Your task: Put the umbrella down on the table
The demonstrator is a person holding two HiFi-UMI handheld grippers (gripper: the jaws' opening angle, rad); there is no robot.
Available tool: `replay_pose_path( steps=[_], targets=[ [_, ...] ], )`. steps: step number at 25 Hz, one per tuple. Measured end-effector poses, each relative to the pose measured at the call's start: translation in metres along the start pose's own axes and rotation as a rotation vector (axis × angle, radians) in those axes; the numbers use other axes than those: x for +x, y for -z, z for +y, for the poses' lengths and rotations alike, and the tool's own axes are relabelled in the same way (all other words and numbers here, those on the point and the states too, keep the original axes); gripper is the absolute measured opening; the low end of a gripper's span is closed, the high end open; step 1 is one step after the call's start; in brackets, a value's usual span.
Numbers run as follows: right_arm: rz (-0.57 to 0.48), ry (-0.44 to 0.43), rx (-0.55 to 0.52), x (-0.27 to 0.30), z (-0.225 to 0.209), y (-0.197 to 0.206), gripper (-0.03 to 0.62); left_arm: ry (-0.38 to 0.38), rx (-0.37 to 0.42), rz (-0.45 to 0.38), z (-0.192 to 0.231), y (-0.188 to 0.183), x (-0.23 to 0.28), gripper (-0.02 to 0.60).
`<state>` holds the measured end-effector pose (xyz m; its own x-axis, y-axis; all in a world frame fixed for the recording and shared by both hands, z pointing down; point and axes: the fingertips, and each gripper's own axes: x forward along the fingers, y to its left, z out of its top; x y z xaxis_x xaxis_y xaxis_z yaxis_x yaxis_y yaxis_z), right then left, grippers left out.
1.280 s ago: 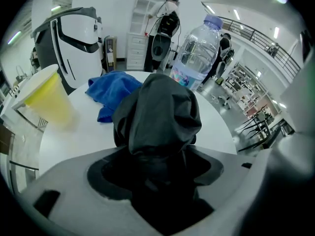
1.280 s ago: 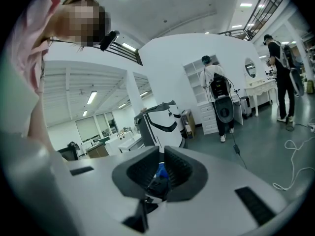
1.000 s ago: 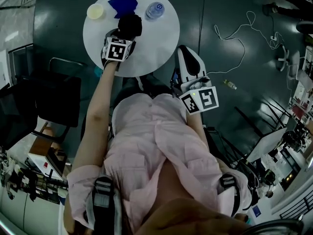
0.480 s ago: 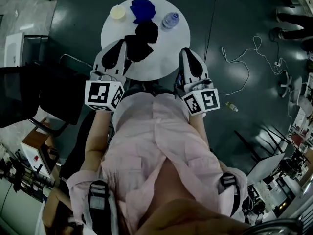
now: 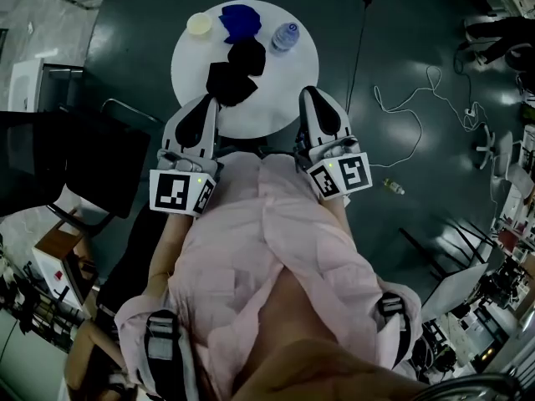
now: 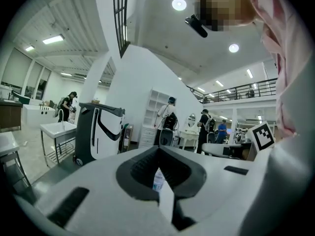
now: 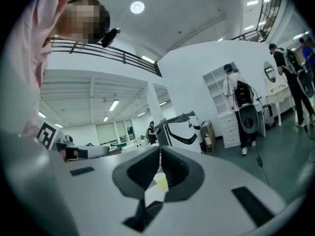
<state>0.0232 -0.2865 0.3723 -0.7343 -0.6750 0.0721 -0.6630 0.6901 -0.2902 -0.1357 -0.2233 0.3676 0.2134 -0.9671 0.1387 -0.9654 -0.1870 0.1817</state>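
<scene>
The black folded umbrella lies on the round white table, free of both grippers. My left gripper hangs over the table's near edge, just short of the umbrella, with its jaws shut and empty. My right gripper is level with it on the right, also shut on nothing. In the left gripper view the left gripper has its tips together, and a bottle shows through the gap below them. In the right gripper view the right gripper is closed too, with a yellow cup behind it.
On the table's far side stand a yellow cup, a crumpled blue item and a clear bottle. A black chair sits at the left. White cables trail over the dark floor at the right. People stand in the room beyond.
My left gripper has let go of the umbrella, pulled back from the tabletop toward the person's chest and shut. The umbrella stays lying on the table. The right gripper rose slightly.
</scene>
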Motion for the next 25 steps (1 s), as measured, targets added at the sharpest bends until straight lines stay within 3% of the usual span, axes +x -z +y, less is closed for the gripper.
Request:
replay_pose_path(
  steps=[25],
  targets=[
    [0.033,0.017,-0.074,-0.0088,0.0091,0.0039,0.031,0.008,-0.006,-0.001,-0.0057,0.0009,0.001,0.018]
  ],
)
